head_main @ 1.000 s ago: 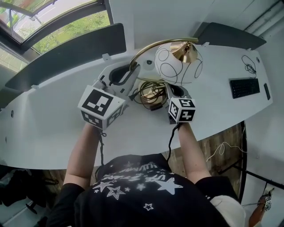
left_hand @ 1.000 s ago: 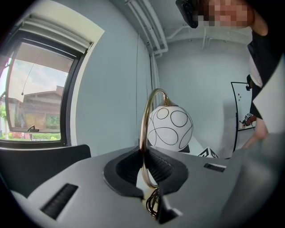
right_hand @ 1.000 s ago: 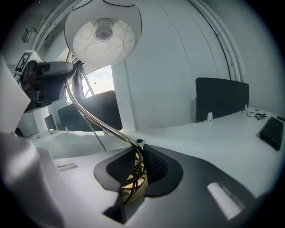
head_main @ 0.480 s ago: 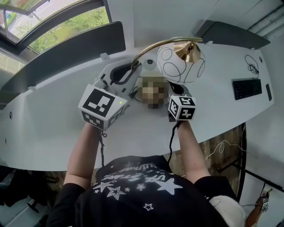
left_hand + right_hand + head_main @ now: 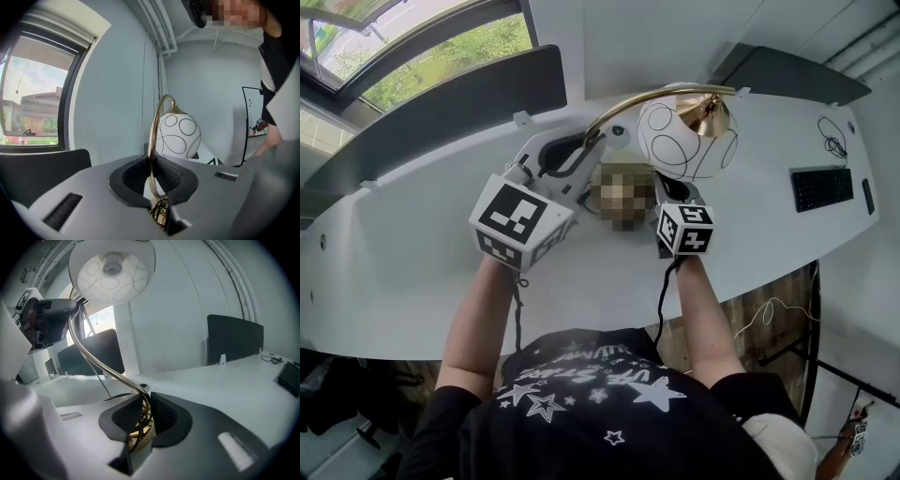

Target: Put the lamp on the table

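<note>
The lamp has a white globe shade (image 5: 686, 131) with black circles, a curved brass stem (image 5: 623, 105) and a brass base wound with cord (image 5: 139, 436). My left gripper (image 5: 587, 150) is shut on the stem (image 5: 152, 154), with the shade (image 5: 177, 136) hanging beyond it. My right gripper (image 5: 662, 190) is shut on the lamp's foot where stem and cord meet. The shade (image 5: 111, 269) hangs overhead in the right gripper view. The lamp stands upright over the white table (image 5: 769, 234). I cannot tell whether its base touches the top.
A black keyboard (image 5: 819, 187) and a thin cable (image 5: 827, 136) lie at the table's right end. Dark divider panels (image 5: 441, 108) (image 5: 787, 73) stand along the far edge, with a window (image 5: 412, 47) behind on the left.
Almost nothing differs. The shade sits a touch further right and up in the head view, and both grips on the lamp are the same.
</note>
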